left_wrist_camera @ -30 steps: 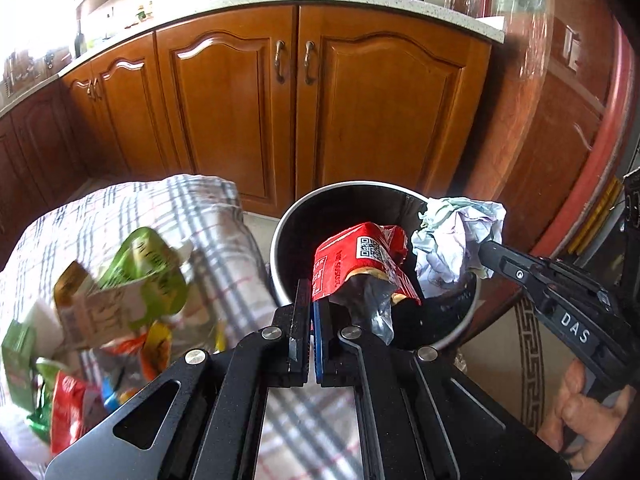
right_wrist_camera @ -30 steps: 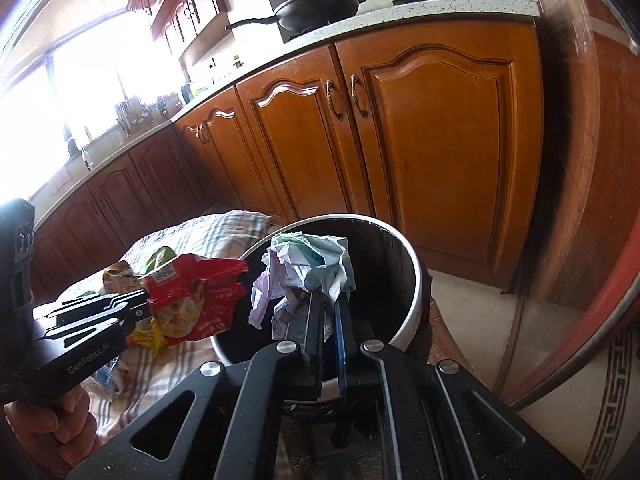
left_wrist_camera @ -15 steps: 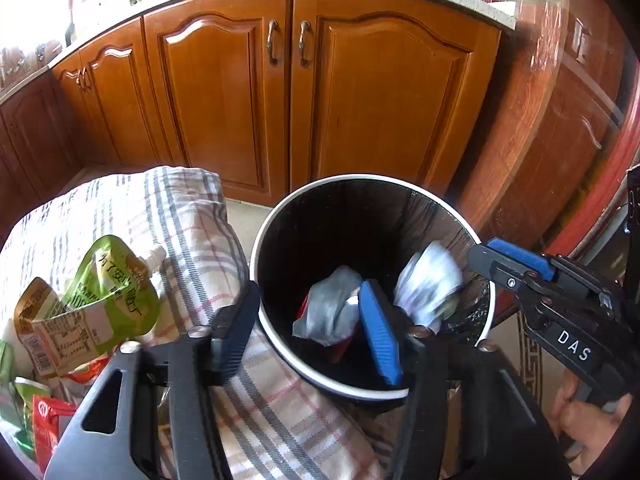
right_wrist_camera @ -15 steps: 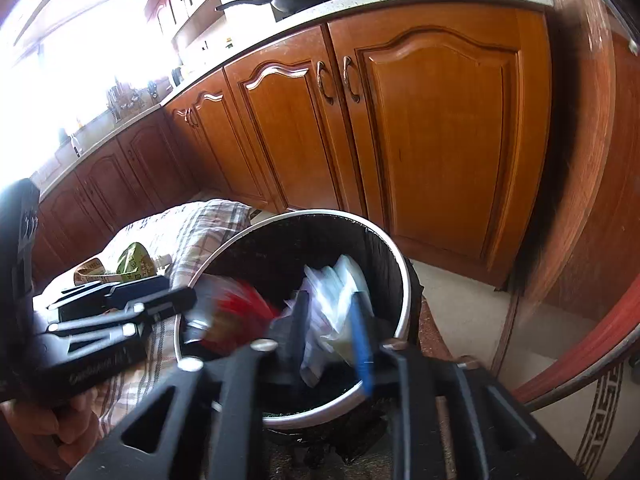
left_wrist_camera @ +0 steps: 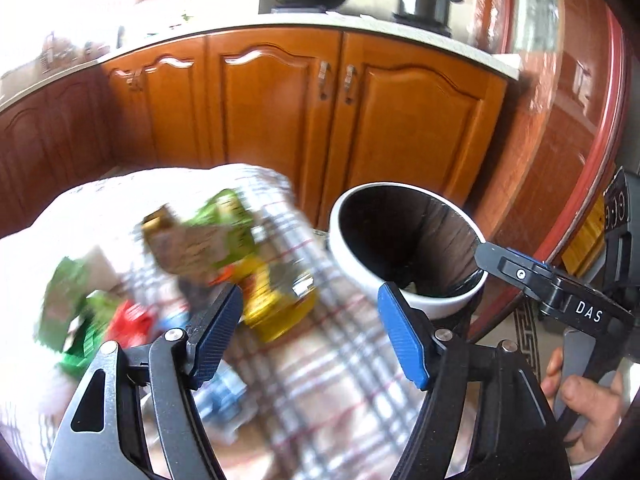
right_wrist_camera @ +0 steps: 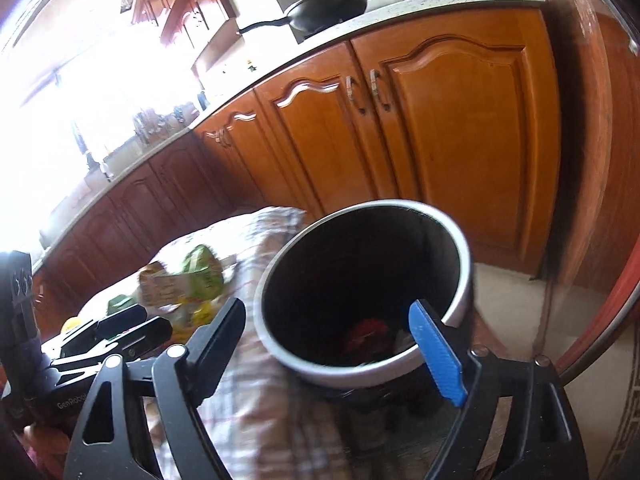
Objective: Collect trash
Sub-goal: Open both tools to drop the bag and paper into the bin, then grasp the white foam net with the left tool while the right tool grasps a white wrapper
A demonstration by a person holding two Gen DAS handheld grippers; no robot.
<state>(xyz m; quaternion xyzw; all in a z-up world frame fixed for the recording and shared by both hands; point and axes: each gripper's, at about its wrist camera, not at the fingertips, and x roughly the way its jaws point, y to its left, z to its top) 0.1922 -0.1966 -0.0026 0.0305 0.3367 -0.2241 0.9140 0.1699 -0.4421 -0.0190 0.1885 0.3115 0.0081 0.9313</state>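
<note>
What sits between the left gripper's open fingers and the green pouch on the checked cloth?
In the left wrist view, blurred yellow wrappers lie on the checked cloth between the empty left gripper and the green pouch.

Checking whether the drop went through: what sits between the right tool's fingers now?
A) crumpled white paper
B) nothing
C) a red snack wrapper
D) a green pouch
B: the right tool stands open with no item between its fingers; a red wrapper lies down inside the trash bin.

Blown-out window glare at left, motion blur, fisheye-bent edges.
</note>
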